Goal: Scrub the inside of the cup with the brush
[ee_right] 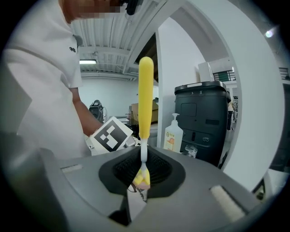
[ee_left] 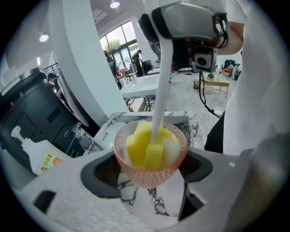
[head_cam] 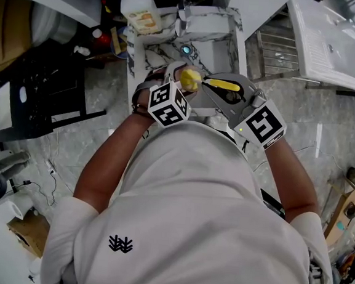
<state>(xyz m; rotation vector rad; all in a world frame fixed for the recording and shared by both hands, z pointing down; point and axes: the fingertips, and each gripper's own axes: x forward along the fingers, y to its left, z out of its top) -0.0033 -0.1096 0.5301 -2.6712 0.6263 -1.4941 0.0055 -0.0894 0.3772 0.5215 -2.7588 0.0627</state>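
A pink textured cup [ee_left: 132, 168] sits between the pads of my left gripper [ee_left: 149, 174], which is shut on it and tilted downward. Inside the cup is the brush's yellow sponge head [ee_left: 147, 147]. Its white shaft [ee_left: 161, 90] rises to my right gripper [ee_left: 186, 20] above. In the right gripper view the brush's yellow handle [ee_right: 145, 90] stands upright, and my right gripper [ee_right: 144, 170] is shut on the shaft just above the sponge head [ee_right: 141, 179]. From the head view both grippers meet in front of the person's chest, with the cup [head_cam: 190, 79] beside the brush handle [head_cam: 223, 85].
A marble-topped table [head_cam: 153, 51] stands ahead with a soap bottle [head_cam: 141, 10] at its far end. A black machine [ee_right: 204, 118] and a dark cart [head_cam: 43, 92] are on the left. A white sink unit [head_cam: 331, 46] is on the right. Cables lie on the floor.
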